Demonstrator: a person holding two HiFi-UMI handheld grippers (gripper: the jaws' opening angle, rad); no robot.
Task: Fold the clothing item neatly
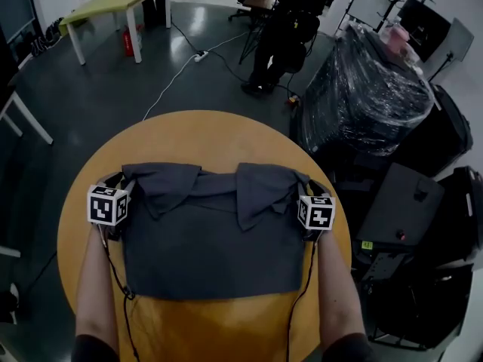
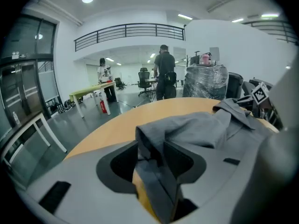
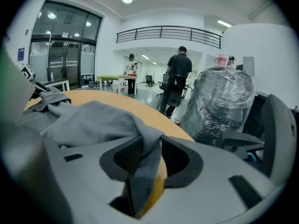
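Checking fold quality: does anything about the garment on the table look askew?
Slightly: on the grey garment, the right folded-in flap reaches nearer the hem than the left flap, so the fold is uneven. Nothing else.

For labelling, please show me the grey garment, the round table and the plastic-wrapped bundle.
grey garment (image 1: 211, 240), head view, its flat middle panel.
round table (image 1: 219, 130), head view, bare top beyond the garment.
plastic-wrapped bundle (image 1: 362, 89), head view, its shiny front side.

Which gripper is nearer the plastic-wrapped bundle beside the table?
Right. The right gripper sits at the garment's right edge, on the side facing the bundle; the left gripper is at its left edge, farther away.
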